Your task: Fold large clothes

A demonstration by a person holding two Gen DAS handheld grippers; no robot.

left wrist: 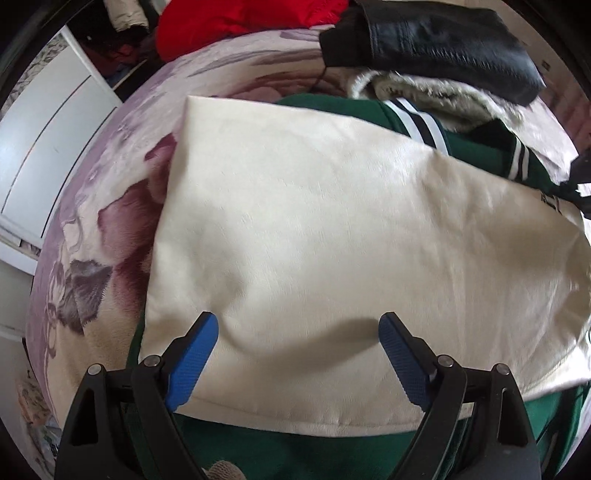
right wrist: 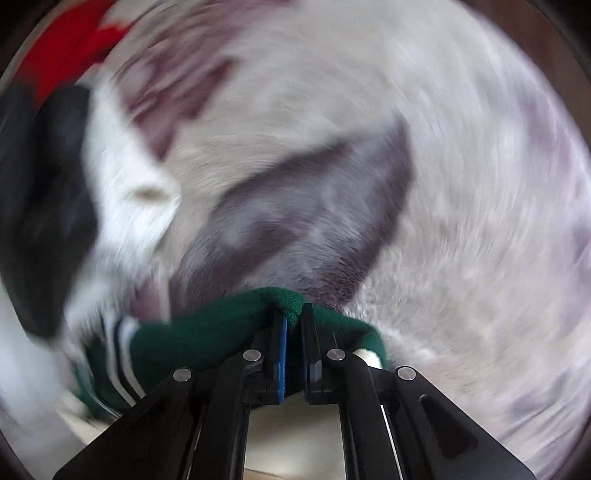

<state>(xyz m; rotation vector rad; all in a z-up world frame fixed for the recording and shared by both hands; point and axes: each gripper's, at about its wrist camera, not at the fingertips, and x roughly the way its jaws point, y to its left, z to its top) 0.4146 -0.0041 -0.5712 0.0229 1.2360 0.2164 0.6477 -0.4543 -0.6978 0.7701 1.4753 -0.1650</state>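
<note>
Right tool point(right wrist: 293, 319) pinching green jacket point(right wrist: 221, 332) edge; left tool point(left wrist: 298, 325) spread above cream panel point(left wrist: 314, 229)

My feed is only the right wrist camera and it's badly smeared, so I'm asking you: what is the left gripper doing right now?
Observer: The left gripper is open, its blue pads spread wide over the cream panel of the jacket, holding nothing.
Operator: I only see green fabric in my jaws. How does the rest of the garment lie?
Observer: The cream panel lies fairly flat on the floral blanket, with the green jacket and its striped trim showing beyond it.
Operator: Anything else on the bed?
Observer: A black leather jacket lies on a fleece garment at the far side, and a red garment beside it.
</note>
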